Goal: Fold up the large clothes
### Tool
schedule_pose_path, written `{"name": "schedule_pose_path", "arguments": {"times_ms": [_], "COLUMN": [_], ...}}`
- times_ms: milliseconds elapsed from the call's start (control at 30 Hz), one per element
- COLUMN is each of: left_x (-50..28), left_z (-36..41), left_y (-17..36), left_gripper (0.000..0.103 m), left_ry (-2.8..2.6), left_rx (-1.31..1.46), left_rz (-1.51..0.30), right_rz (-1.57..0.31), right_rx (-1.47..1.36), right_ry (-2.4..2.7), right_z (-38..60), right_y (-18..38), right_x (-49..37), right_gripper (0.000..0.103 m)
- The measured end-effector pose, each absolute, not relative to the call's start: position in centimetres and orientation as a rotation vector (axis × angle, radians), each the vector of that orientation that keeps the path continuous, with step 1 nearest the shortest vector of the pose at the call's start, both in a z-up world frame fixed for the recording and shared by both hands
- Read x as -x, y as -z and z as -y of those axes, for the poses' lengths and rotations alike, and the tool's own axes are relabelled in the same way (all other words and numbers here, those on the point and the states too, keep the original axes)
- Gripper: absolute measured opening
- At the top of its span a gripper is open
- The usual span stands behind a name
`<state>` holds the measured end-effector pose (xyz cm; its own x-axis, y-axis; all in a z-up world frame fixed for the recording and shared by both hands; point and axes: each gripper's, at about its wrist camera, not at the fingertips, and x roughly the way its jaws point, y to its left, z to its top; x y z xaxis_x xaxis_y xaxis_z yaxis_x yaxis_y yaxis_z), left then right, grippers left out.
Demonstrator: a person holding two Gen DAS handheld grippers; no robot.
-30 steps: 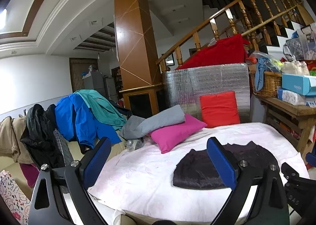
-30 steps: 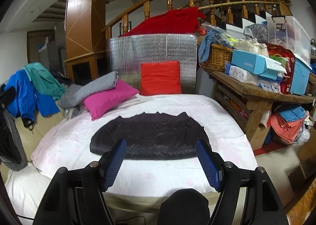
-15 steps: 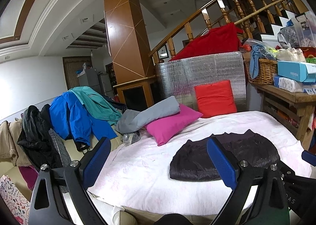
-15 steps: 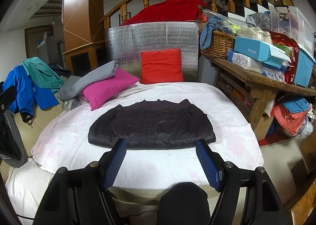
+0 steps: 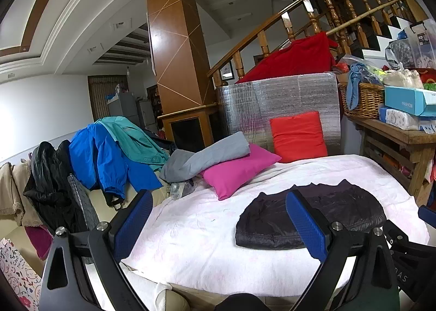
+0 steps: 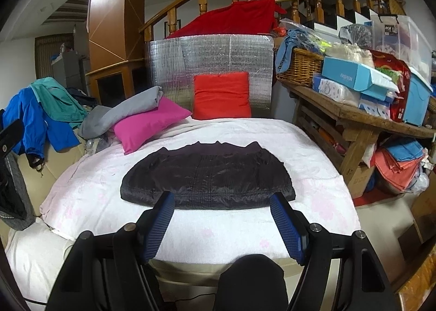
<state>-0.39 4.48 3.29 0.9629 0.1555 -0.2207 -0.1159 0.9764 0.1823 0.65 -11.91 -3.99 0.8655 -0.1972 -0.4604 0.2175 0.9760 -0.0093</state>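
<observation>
Left gripper (image 5: 219, 222): jaws spread wide, holding nothing, touching nothing. Right gripper (image 6: 222, 219): jaws released wide, empty, tips just short of the garment's near hem. Since a second ago both have edged closer; the garment sits larger ahead. Dark quilted jacket (image 6: 208, 177) lies flat on the pink-white bedspread (image 6: 81, 196), long axis crosswise to the right jaws, collar pointing away toward the red cushion (image 6: 222, 94).

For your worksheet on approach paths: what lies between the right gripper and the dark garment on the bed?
In the right wrist view, only bare pink-white bedspread lies between the open right gripper and the near hem of the dark garment.
</observation>
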Motion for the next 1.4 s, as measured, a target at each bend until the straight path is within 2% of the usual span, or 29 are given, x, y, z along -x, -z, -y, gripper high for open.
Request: {"name": "schedule_pose_path", "arguments": {"times_ms": [1400], "left_x": [-0.1], "left_z": [-10.0], "left_y": [-2.0], "left_gripper": [0.099], "left_ry": [-0.181], "left_rx": [-0.099], "left_rz": [-0.288], "right_rz": [-0.461], "right_rx": [0.051], "right_ry": [0.211], "right_z": [6.7], "right_y": [3.4], "right_x": [-2.1], "right_gripper": [0.076]}}
